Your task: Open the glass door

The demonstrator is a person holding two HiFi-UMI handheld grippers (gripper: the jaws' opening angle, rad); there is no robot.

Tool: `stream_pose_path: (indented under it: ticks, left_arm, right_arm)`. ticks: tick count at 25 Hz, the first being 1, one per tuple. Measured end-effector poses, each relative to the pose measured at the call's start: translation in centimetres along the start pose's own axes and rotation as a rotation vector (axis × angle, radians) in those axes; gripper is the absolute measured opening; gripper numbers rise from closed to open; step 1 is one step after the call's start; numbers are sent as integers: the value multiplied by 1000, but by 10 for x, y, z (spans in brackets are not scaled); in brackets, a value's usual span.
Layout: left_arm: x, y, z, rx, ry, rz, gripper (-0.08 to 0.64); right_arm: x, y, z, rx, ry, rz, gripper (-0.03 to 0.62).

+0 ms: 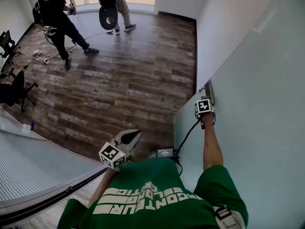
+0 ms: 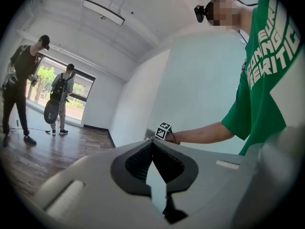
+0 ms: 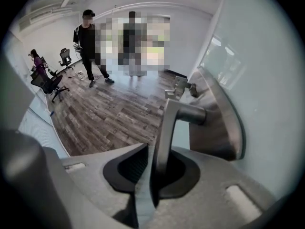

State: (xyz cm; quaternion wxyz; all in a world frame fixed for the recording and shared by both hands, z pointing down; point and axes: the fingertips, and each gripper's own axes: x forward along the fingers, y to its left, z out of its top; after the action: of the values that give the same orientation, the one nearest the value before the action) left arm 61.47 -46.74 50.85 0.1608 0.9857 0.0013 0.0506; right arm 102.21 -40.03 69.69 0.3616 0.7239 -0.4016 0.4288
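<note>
The frosted glass door (image 1: 252,80) fills the right side of the head view, with a metal lever handle (image 1: 208,90) on its left edge. My right gripper (image 1: 207,98) points down at that handle. In the right gripper view the lever (image 3: 167,128) runs down between the jaws of the right gripper (image 3: 151,149). It lies against the right pad, with a gap to the left pad, so the jaws are open around it. The handle's round plate (image 3: 219,128) sits on the door (image 3: 267,70). My left gripper (image 1: 135,134) hangs shut and empty near my waist, its tips (image 2: 152,144) touching.
Two people (image 1: 55,20) (image 1: 114,4) stand at the far end of the wooden floor (image 1: 124,80). Office chairs (image 1: 14,89) and cables (image 1: 38,56) are at the left. A ribbed glass partition (image 1: 33,166) runs along the lower left. A white wall (image 1: 214,27) meets the door.
</note>
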Motion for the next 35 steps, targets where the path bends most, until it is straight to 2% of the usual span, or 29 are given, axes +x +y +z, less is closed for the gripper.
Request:
stream_pose_path:
  ticks: [3, 8, 10, 11, 13, 17, 20, 23, 28, 32, 35]
  left_arm:
    - [0, 2, 6, 16, -9, 9, 15]
    - [1, 0, 12, 2, -4, 23, 15]
    - [0, 0, 12, 2, -3, 27, 15]
    - [-1, 1, 13, 2, -3, 28, 15]
    - [-2, 3, 21, -1, -7, 30, 15]
    - [-6, 9, 30, -5, -23, 36, 15]
    - [-10, 12, 28, -10, -24, 46, 15]
    - [-13, 16, 28, -8, -30, 55, 15]
    - [-20, 20, 28, -8, -32, 66, 15]
    - [-24, 23, 25, -11, -29, 72, 15]
    - [-26, 24, 25, -12, -25, 76, 15]
  right_arm:
    - [-15, -8, 5, 13, -20, -36, 64]
    - [-64, -25, 7, -3, -90, -156, 77]
    - [-90, -28, 14, -13, -163, -203, 77]
    - [-102, -23, 22, -20, -231, -196, 68]
    - [-130, -9, 39, -42, -381, -168, -8]
    - [-184, 30, 51, -94, -602, -70, -8]
    - [-209, 67, 45, -115, -725, 27, -8]
    - [-228, 106, 44, -92, -826, 148, -8]
    - [-243, 166, 42, -91, -885, 310, -8]
    - [-241, 197, 36, -117, -875, 389, -8]
    - [-239, 206, 32, -129, -860, 419, -8]
